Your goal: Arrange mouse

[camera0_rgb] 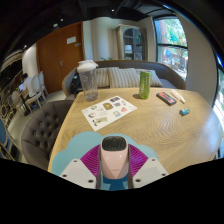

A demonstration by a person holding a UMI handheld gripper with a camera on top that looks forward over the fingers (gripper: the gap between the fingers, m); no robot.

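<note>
A pale pink mouse (114, 153) with a dark top end sits between the two fingers of my gripper (113, 163), held above the wooden table (150, 125). The magenta pads (92, 160) press on both of its sides. A light blue mat (72, 152) lies under the fingers at the near table edge.
On the table beyond the fingers lie a printed sheet (107, 111), a clear jug (88, 80), a green can (144, 84), a dark remote (166, 98) and a small teal item (184, 111). A grey sofa (120, 75) stands behind, and a padded chair (35, 128) to the left.
</note>
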